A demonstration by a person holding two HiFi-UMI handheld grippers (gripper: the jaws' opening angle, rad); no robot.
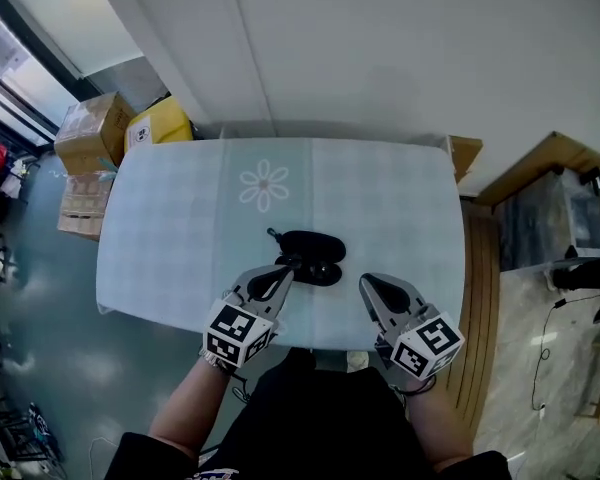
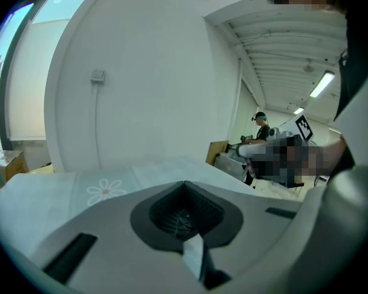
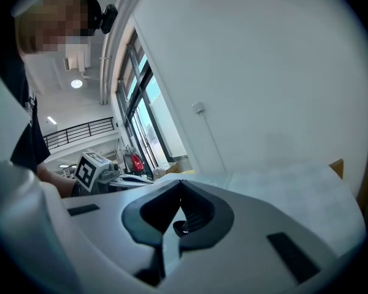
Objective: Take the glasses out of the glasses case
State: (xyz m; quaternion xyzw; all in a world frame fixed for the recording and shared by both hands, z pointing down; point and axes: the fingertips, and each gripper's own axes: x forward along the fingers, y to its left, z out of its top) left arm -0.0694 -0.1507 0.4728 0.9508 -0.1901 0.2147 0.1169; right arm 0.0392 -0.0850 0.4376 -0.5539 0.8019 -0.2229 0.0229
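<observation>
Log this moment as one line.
left gripper shut, empty, by glasses case | right gripper shut, empty, apart | case on table

White wall [image 1: 380, 48] behind a table [image 1: 170, 218] w/ pale-blue checked cloth, daisy print near centre. Cardboard boxes [image 1: 90, 133] & a yellow box [image 1: 158, 123] sit at its far-left corner, by big windows [image 1: 10, 78]; grey glossy floor [image 1: 40, 318]. Wooden unit [image 1: 545, 158] on the right; ceiling strip light [image 2: 322, 84] lit.
</observation>
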